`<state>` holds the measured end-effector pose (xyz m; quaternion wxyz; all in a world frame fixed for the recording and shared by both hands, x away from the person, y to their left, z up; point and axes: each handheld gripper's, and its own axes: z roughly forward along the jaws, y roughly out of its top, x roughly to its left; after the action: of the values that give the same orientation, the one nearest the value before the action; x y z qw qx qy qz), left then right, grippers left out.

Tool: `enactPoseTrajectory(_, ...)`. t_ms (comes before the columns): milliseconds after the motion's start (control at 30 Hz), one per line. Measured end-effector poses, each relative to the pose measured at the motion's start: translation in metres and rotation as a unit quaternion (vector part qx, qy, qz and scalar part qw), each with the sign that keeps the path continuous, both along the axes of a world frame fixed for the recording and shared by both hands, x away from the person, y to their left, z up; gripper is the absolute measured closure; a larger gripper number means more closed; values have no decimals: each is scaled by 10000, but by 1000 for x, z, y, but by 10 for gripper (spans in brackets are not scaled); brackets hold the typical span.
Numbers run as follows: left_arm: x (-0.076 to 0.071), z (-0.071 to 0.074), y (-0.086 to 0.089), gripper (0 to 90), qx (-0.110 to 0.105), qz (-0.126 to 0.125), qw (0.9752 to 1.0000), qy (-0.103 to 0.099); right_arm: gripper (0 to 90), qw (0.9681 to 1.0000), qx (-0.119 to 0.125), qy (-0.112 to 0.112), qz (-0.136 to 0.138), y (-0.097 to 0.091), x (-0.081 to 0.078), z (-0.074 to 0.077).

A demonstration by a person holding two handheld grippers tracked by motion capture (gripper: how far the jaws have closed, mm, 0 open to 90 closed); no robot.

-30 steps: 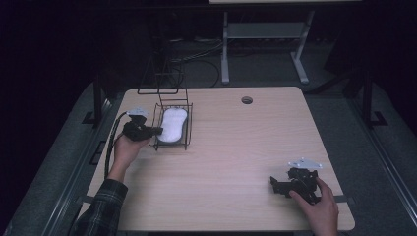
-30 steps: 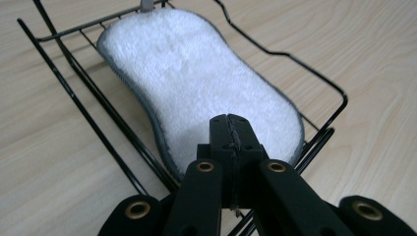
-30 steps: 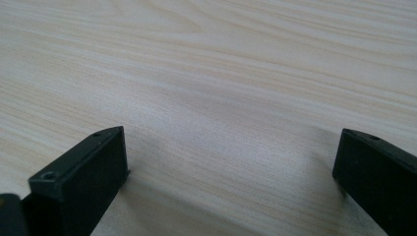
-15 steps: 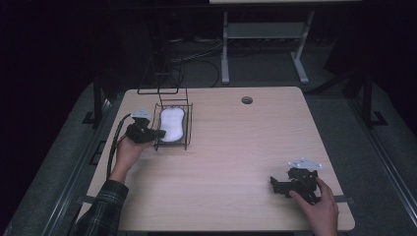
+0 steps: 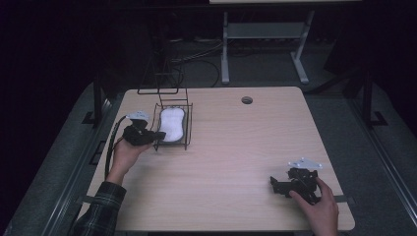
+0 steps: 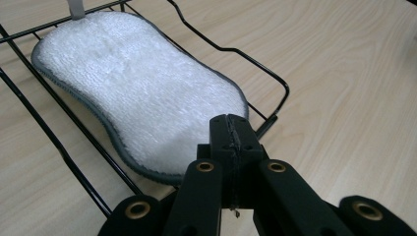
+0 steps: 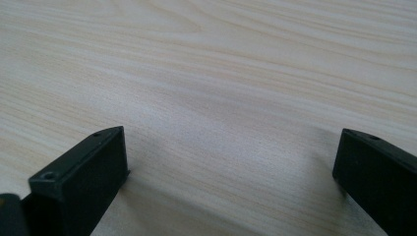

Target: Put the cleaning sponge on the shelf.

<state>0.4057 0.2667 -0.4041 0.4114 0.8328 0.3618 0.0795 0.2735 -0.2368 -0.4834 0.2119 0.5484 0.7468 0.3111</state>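
On the pale wooden table (image 5: 231, 147), left hand-held gripper (image 6: 231, 130) closed empty, right hand-held gripper (image 7: 231, 162) wide open.

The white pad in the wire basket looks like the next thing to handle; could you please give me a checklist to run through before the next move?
1. White pad lies flat inside the wire basket: ok.
2. Left gripper open for a grasp: not ok, its jaws are pressed together with nothing between them.
3. Left gripper close to the pad: ok, its tips sit at the pad's near end; whether they touch it, cannot tell.
4. Right gripper out of the way: ok, it rests near the table corner, jaws open over bare wood.
5. Basket steady on the table: cannot tell.
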Motion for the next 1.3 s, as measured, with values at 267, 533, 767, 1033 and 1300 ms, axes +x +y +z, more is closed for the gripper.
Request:
enactPoseTrajectory(267, -18, 7, -4, 897, -48, -100, 9999, -36, 0, 10000, 0, 0, 2, 0, 0, 0)
enactPoseTrajectory(533, -38, 7, -4, 821, 48, -127, 9999, -89, 0, 10000, 5, 0, 8, 0, 0, 0)
enactPoseTrajectory(767, -56, 4, -5, 685, 123, -100, 9998, -152, 0, 10000, 4, 0, 9, 0, 0, 0)
enactPoseTrajectory(1033, -73, -3, -8, 456, 305, -159, 9992, -184, 0, 10000, 4, 0, 10, 0, 0, 0)
enactPoseTrajectory(1300, -88, -14, -7, 286, 494, -98, 9980, -377, 0, 10000, 5, 0, 9, 0, 0, 0)
